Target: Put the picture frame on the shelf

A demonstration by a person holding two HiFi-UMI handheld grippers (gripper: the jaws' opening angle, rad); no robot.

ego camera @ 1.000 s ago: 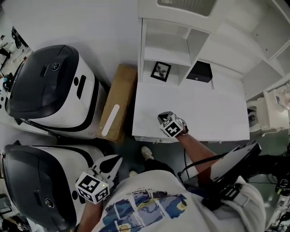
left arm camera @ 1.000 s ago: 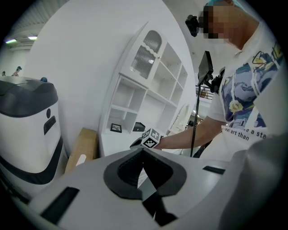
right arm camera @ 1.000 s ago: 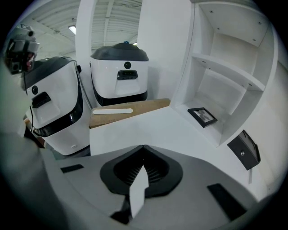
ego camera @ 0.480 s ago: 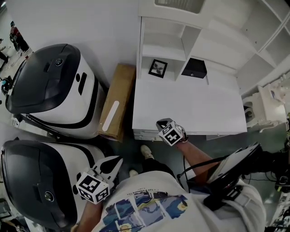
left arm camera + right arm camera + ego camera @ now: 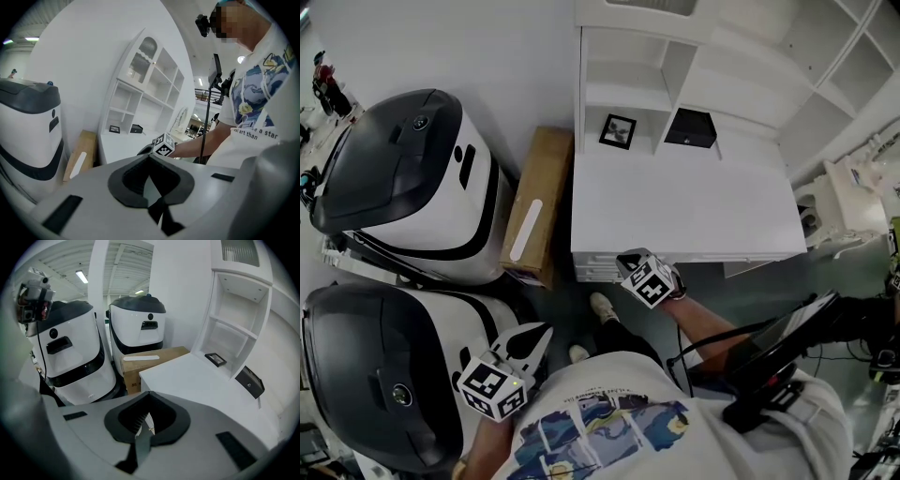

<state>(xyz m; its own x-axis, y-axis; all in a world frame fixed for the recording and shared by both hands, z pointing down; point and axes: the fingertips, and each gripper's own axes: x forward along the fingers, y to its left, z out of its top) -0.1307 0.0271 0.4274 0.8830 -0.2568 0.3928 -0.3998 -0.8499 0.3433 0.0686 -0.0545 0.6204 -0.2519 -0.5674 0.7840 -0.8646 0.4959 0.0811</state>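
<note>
Both grippers are pinched shut with nothing in them. The right gripper (image 5: 628, 258) sits right at the front edge of the desk (image 5: 694, 211), near its left corner, jaws pointing toward 12 o'clock. The left gripper (image 5: 536, 336) hangs low at my 7 o'clock, off the desk, beside the nearer of two white-and-dark machines (image 5: 375, 375).

For moving room, bare white desktop stretches from the right gripper to the cubbies at the back. The desk's left edge drops off beside a cardboard box (image 5: 534, 206) at 10 o'clock, which stands between the desk and the farther machine. At 3 o'clock the desktop runs wide to its right edge.

The picture frame (image 5: 619, 130) is at 12 o'clock from the right gripper, in the bottom left cubby of the shelf unit (image 5: 623, 66), well apart from both grippers. It's small and squarish, with a dark border, a pale mat and a dark image in the middle, and it sits turned a bit askew. I can't tell whether it's lying flat or leaning. A black box (image 5: 690, 128) sits in the next cubby over at 1 o'clock, with a divider wall between the two.
</note>
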